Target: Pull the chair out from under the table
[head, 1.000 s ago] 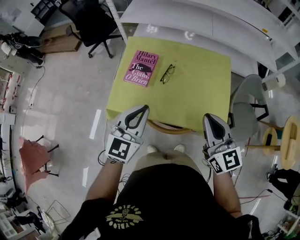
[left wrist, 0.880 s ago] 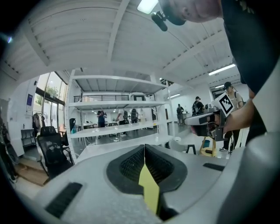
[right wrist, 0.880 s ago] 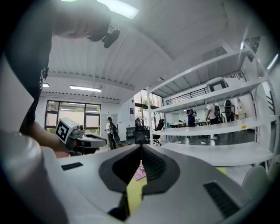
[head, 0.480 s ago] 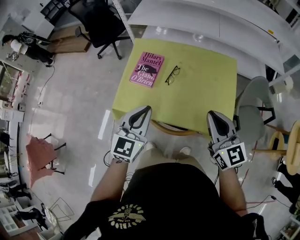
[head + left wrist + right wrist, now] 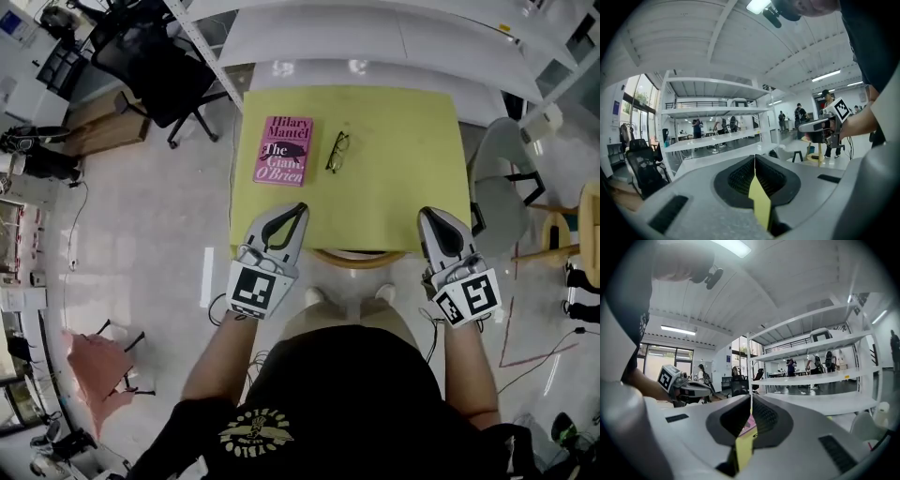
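A wooden chair (image 5: 359,258) is tucked under the yellow-green table (image 5: 394,178); only the curved rim of its back shows at the table's near edge in the head view. My left gripper (image 5: 298,209) hovers over the table's near left part, shut with nothing in it. My right gripper (image 5: 431,214) hovers over the near right part, also shut and empty. The chair's rim lies between the two grippers, just below them in the picture. In the left gripper view the left gripper's (image 5: 755,157) jaws meet; in the right gripper view the right gripper's (image 5: 751,398) jaws meet too.
A pink book (image 5: 283,150) and black glasses (image 5: 337,152) lie on the table's far left part. A grey chair (image 5: 500,187) stands at the right, a wooden stool (image 5: 579,230) beyond it. A black office chair (image 5: 155,66) is at the far left. White shelving (image 5: 375,28) runs behind the table.
The head view has shifted, so the table now sits squarer and more centred. Both grippers stay shut and have shifted slightly, still over the table's near edge.
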`<act>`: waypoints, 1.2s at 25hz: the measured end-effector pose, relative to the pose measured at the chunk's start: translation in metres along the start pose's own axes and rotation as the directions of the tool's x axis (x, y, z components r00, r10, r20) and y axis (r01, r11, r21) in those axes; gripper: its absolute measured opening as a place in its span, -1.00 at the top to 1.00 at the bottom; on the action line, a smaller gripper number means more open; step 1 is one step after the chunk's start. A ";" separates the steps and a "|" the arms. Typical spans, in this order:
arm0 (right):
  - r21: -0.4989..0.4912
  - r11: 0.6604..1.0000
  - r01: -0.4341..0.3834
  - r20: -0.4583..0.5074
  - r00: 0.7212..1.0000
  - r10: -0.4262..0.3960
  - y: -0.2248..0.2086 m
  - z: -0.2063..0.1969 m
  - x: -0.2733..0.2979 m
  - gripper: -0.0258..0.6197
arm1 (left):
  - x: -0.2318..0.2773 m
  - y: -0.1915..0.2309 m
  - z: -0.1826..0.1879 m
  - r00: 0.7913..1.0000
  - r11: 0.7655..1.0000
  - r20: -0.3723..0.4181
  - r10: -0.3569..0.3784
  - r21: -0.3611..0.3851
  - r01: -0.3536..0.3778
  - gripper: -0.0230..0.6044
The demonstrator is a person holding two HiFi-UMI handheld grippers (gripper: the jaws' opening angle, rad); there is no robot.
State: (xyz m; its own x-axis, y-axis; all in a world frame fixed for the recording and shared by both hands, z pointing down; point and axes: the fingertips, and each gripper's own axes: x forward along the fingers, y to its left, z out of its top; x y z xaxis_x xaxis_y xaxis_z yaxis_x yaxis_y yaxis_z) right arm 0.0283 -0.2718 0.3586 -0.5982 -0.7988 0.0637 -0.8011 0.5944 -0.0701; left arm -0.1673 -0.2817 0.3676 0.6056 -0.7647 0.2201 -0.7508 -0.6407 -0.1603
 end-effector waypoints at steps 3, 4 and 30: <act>0.017 0.999 0.040 -0.019 0.999 -0.039 0.020 -0.009 -0.001 0.88 | -0.007 0.011 -0.014 0.998 0.998 -0.003 -0.057 -0.013 0.057 0.89; 0.025 0.998 0.053 -0.028 0.998 -0.052 0.025 -0.013 -0.002 0.88 | -0.008 0.012 -0.018 0.997 0.997 0.000 -0.082 -0.015 0.082 0.89; 0.035 0.981 -0.188 -0.414 0.891 0.186 0.063 -0.161 -0.004 0.26 | 0.006 -0.101 -0.192 0.842 0.891 -0.359 -0.403 0.056 0.451 0.44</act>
State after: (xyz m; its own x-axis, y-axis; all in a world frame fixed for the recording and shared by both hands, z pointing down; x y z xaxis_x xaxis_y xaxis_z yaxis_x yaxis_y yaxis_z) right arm -0.0230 -0.2166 0.5140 -0.6894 -0.5629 0.4559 -0.6729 0.7307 -0.1153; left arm -0.1389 -0.2085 0.5694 0.7179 -0.3608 0.5954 -0.3811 -0.9194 -0.0976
